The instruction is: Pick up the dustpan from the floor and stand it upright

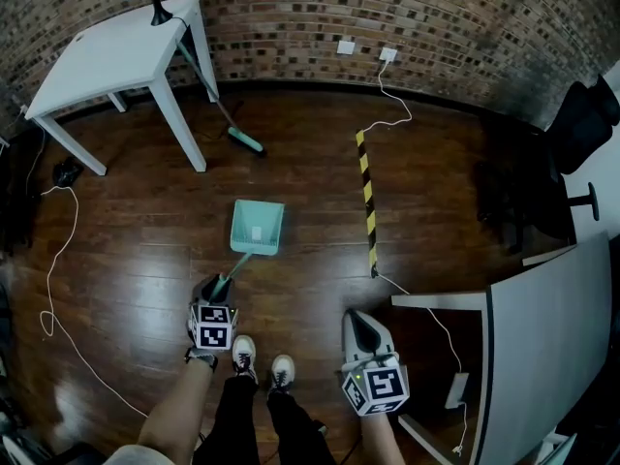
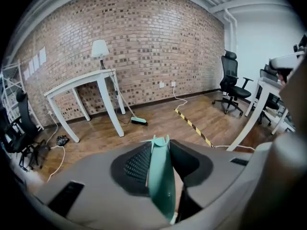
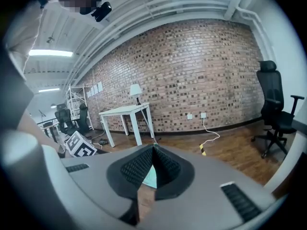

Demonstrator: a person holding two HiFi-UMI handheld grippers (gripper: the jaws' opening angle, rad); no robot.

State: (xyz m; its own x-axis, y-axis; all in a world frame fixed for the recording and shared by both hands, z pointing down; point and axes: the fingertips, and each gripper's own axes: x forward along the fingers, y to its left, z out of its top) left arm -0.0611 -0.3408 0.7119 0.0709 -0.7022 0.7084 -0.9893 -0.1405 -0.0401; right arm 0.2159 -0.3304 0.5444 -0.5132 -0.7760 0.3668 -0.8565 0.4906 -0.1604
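Left gripper (image 1: 217, 291), just by my shoes, tilts forward and down, clamped on the dustpan (image 1: 257, 227) handle, pan out over the wood floor (image 1: 145, 260). Right gripper (image 1: 358, 325) sits flatter, tips together, empty. Pan touching floor? I can't tell.

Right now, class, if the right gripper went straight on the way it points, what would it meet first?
Most likely the dark wooden floor, short of the white table. The right gripper, jaws together, tilts slightly downward; the teal plastic dustpan shows below its line. Depth is uncertain.
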